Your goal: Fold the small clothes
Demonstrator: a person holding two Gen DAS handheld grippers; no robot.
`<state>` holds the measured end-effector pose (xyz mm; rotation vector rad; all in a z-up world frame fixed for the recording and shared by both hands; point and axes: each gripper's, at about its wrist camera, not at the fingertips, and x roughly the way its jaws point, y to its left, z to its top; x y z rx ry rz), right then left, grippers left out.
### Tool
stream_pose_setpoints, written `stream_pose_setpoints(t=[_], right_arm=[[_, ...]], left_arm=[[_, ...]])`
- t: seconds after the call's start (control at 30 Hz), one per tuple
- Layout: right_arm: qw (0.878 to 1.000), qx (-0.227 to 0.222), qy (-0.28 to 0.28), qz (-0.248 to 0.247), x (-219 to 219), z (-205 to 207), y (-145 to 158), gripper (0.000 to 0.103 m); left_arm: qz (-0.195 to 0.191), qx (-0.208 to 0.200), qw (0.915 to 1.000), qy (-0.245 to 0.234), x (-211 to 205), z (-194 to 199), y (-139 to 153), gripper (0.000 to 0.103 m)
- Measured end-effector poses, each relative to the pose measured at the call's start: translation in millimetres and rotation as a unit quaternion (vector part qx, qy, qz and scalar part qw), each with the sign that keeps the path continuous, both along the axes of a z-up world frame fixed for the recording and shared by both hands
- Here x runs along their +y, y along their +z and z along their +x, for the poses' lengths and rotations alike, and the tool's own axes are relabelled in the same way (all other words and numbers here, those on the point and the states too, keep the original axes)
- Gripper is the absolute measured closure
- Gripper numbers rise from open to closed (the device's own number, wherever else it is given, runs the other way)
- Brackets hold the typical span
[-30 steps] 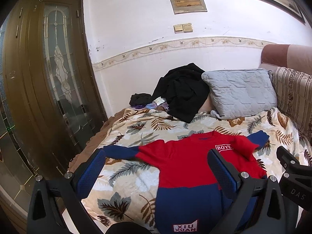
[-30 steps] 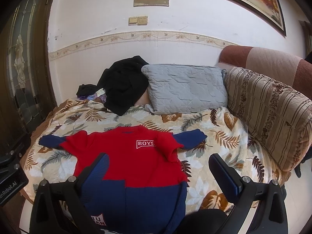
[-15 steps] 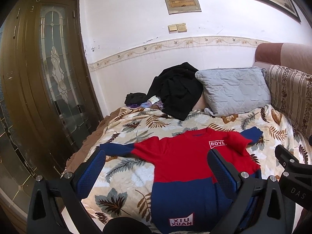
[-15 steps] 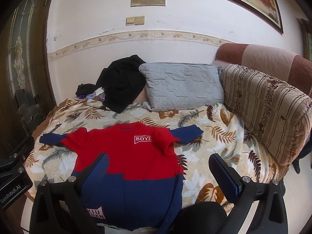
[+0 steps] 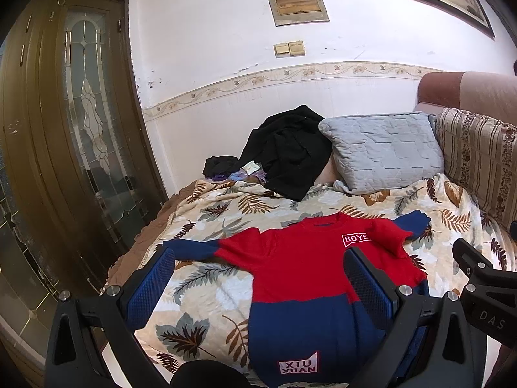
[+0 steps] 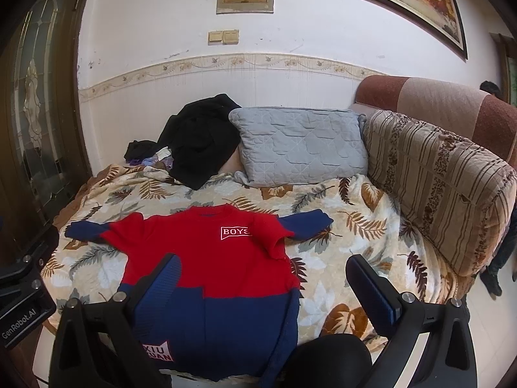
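Leaf-print blanket under sweater, laid flat, unfolded. Left gripper and right gripper drawn back slightly, jaws spread, nothing held. Folding not begun.

Both cameras sit low at the near edge of the bed, looking across it toward the white wall. The left one is nearer the door, the right one nearer the sofa back. Both see the sweater and pillow.
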<state>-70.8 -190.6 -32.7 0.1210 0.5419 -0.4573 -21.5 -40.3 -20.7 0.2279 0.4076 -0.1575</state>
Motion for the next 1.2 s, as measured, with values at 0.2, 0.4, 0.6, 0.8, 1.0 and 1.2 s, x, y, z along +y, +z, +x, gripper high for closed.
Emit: stream_pose_setpoints(t=[0.2, 0.4, 0.6, 0.8, 1.0, 1.2], right_arm=[[1.0, 0.0, -0.001, 0.0, 0.0, -0.7, 0.1, 0.0], [1.0, 0.003, 0.002, 0.001, -0.7, 0.8, -1.9, 0.0], [1.0, 0.005, 0.001, 0.003, -3.1, 3.6, -2.5, 0.0], [1.0, 0.009, 0.002, 0.006, -5.8, 9.1, -3.7, 0.0], [1.0, 0.017, 0.002, 0.007, -9.3, 18.6, -9.5, 0.0], [1.0, 0.029, 0.001, 0.006, -13.2, 31.9, -17.3, 0.0]], left_arm=[[0.0, 0.0, 1.0, 0.0, -1.0, -0.7, -0.1, 0.0], [0.001, 0.0, 1.0, 0.0, -1.6, -1.3, -0.3, 0.0], [0.003, 0.002, 1.0, -0.001, -2.3, 0.4, -0.8, 0.0], [0.005, 0.006, 1.0, -0.001, -2.0, 5.0, -1.7, 0.0], [0.007, 0.014, 0.9999, 0.002, -1.3, 15.8, -6.7, 0.0], [0.011, 0.028, 0.9995, 0.007, -4.3, 33.8, -15.6, 0.0]])
